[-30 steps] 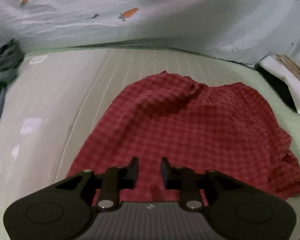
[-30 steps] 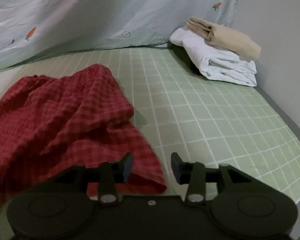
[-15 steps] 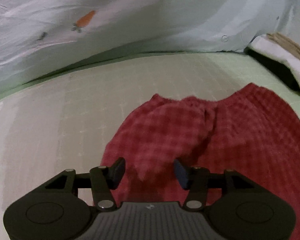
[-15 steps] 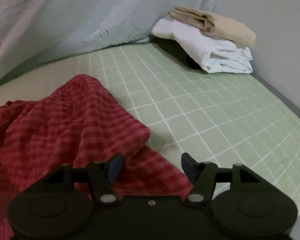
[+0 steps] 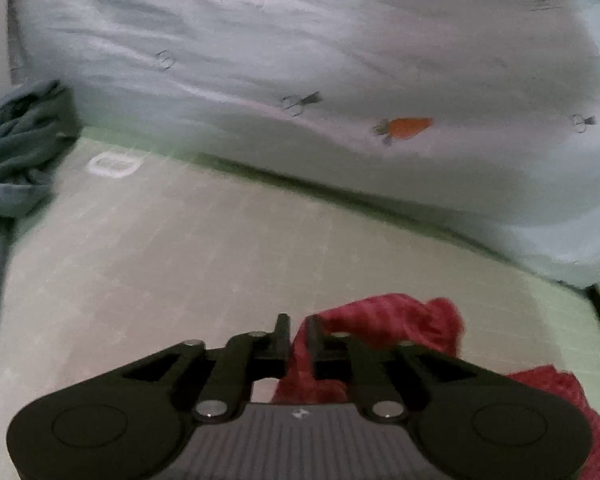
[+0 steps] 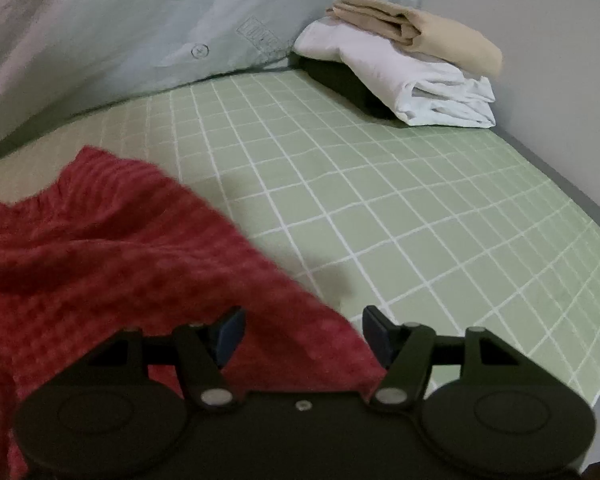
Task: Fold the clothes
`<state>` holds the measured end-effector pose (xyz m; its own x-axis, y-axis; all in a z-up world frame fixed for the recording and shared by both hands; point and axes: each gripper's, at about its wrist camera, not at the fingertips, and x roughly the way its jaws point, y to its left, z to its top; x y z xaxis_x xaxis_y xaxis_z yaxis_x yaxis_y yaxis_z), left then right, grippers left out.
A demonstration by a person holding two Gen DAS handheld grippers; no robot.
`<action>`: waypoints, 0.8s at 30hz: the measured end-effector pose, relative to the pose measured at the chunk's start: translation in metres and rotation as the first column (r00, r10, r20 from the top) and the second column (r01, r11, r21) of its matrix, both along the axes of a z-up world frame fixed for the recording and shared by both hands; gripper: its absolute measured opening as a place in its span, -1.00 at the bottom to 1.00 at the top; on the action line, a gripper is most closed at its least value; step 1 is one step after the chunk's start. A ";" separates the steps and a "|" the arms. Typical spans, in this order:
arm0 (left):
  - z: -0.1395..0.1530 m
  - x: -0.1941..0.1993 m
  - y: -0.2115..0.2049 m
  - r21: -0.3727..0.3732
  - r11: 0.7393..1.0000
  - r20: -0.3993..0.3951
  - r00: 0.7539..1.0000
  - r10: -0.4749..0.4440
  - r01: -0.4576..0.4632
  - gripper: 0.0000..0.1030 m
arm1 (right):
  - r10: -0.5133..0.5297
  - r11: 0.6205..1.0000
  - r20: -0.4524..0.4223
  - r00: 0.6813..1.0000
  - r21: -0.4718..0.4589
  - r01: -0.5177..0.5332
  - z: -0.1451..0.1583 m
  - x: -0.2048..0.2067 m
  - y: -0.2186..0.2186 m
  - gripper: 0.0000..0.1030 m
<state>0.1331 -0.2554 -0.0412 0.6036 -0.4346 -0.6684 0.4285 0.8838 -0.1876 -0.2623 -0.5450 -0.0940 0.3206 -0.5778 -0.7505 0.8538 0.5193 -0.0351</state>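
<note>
1. The bed, under a green grid sheet, is blurred in the left wrist view.
2. Red checked garment: near left, mostly hidden in the left view.
3. Only the right view shows the folded stack, far right.
4. Left gripper pinches a garment fold, its jaws having just shifted.
5. Right gripper gapes, having just widened, cloth between unpressed.

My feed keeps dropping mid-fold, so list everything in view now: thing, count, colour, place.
Checked woven garment: one, red, rumpled on the sheet, near edge pinched by the left gripper.
Grid-pattern bed sheet: one, pale green, underneath.
Carrot-print quilt: one, pale blue, heaped behind.
Folded clothes pile: beige on white on black, far right corner.
Crumpled cloth: one, grey-green, far left.
Left gripper: black, closed on the garment.
Right gripper: black, open over its right edge.
</note>
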 end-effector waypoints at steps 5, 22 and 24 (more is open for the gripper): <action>0.000 -0.051 -0.002 0.075 0.990 -0.008 0.993 -0.119 0.119 -0.06 | -0.007 1.000 0.050 0.999 -0.007 0.007 0.008 -0.009 0.000 0.27; -0.068 -0.190 0.008 0.207 0.936 -0.227 0.944 -0.238 0.286 -0.07 | 0.081 0.988 0.100 0.992 0.121 -0.093 -0.018 -0.036 -0.003 -0.74; -0.069 -0.193 0.010 0.223 0.933 -0.216 0.947 -0.236 0.284 -0.13 | 0.141 0.984 0.083 0.986 0.096 -0.149 -0.017 -0.035 -0.002 -1.00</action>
<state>-0.0599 -0.2459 -0.1104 0.3492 -0.3659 -0.8627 0.6288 0.7741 -0.0737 -0.2976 -0.5469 -0.1112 0.4536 -0.4435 -0.7731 0.7674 0.6354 0.0857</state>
